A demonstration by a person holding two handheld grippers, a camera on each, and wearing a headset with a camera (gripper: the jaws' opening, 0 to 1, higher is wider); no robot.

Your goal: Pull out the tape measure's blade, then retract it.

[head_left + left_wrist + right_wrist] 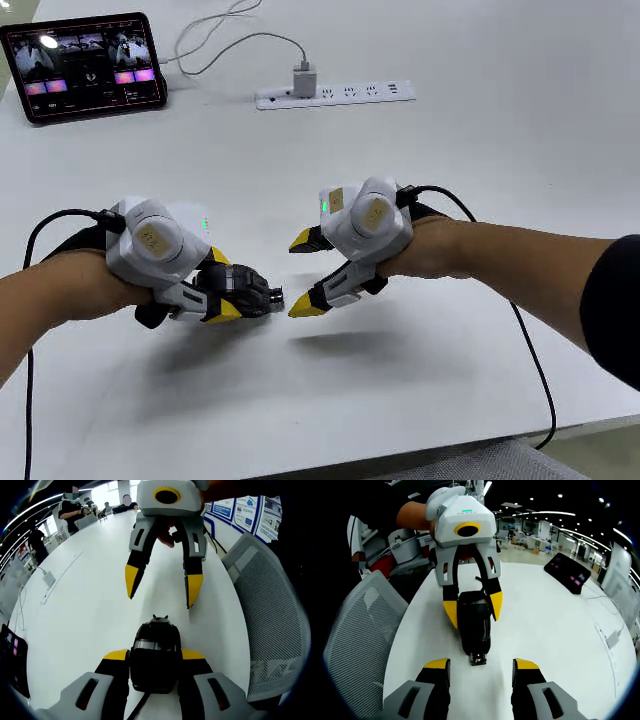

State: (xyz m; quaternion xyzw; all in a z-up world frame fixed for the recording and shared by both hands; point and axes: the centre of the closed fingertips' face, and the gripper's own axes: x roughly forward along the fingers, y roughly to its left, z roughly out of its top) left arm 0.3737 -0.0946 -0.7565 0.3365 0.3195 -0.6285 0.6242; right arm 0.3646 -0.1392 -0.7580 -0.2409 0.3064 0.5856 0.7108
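Note:
A black tape measure (pixel 245 288) is clamped between the yellow-tipped jaws of my left gripper (pixel 222 284), held just above the white table. In the left gripper view its case (pixel 156 652) fills the gap between the fingers, the blade tab pointing forward. My right gripper (pixel 301 275) faces it from the right, open, its lower fingertip close to the tab. In the right gripper view the tape measure (pixel 474 625) hangs ahead with its tab (pixel 478 659) just beyond my spread jaws (pixel 481 666). No blade is drawn out.
A tablet (pixel 84 64) stands at the back left of the white table (pixel 420 380). A white power strip (pixel 335 94) with a charger and cable lies at the back centre. A mesh chair (pixel 270 625) stands by the table's near edge.

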